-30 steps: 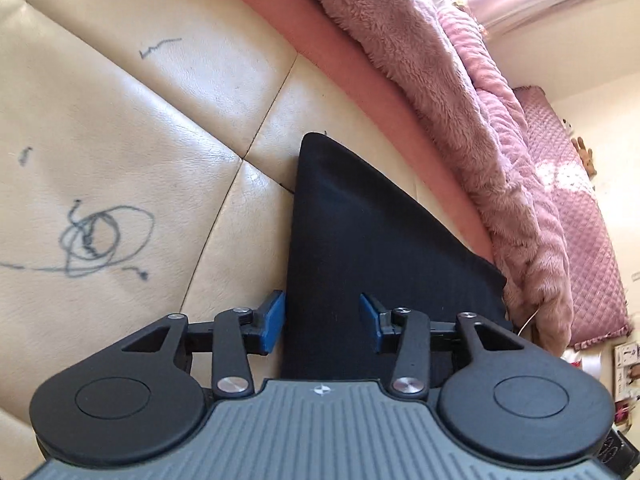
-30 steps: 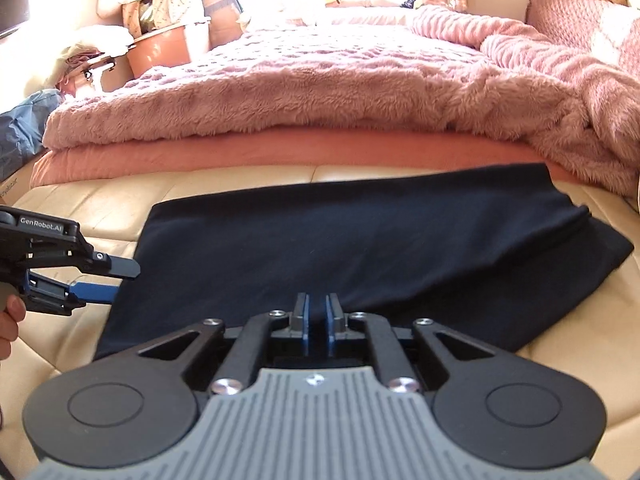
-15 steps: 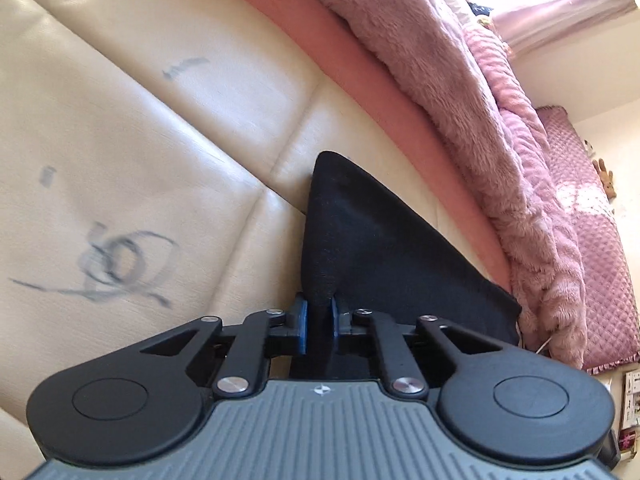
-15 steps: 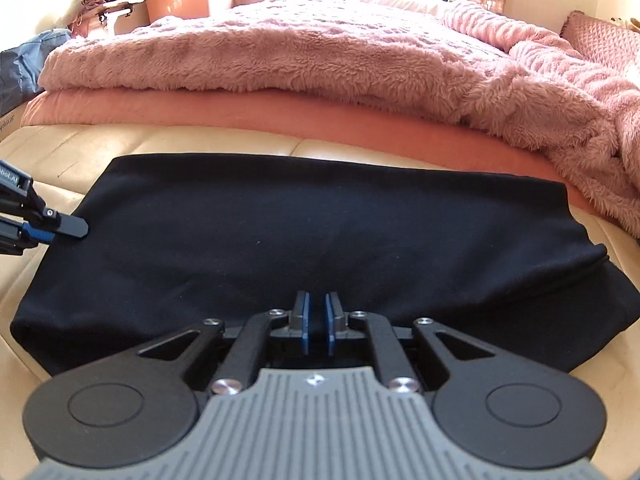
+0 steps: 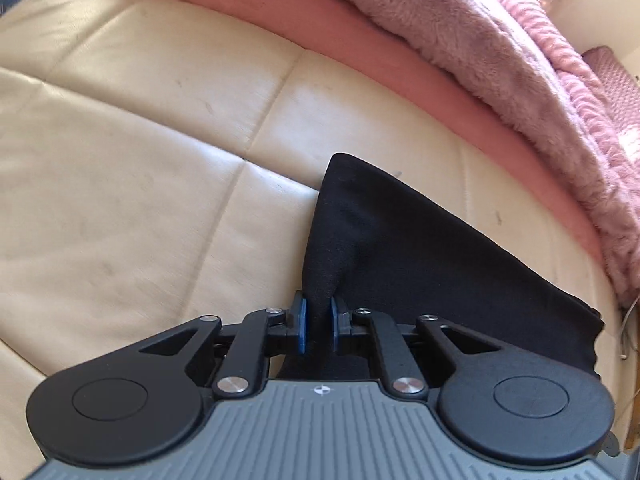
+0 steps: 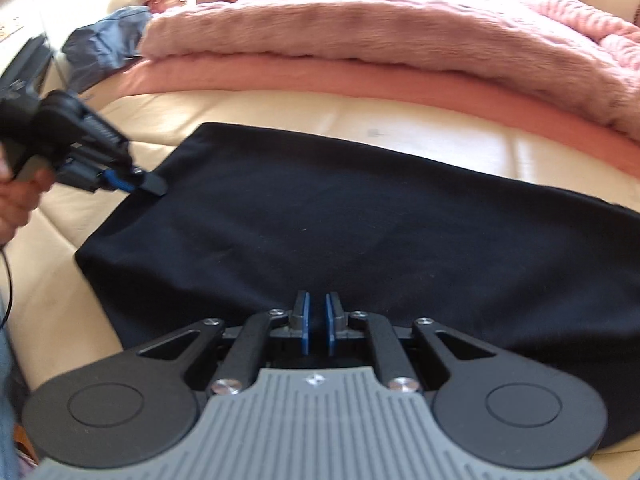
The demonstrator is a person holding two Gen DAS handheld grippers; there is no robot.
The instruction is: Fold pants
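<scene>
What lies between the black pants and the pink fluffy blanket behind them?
In both wrist views, bare cream leather cushion, then a salmon-pink sheet edge under the blanket. Nothing else lies between it and the pants.

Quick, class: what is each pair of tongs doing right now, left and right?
Left tongs: just closed, pinching a raised edge of the black pants.
Right tongs: shut on the near edge of the pants.
</scene>
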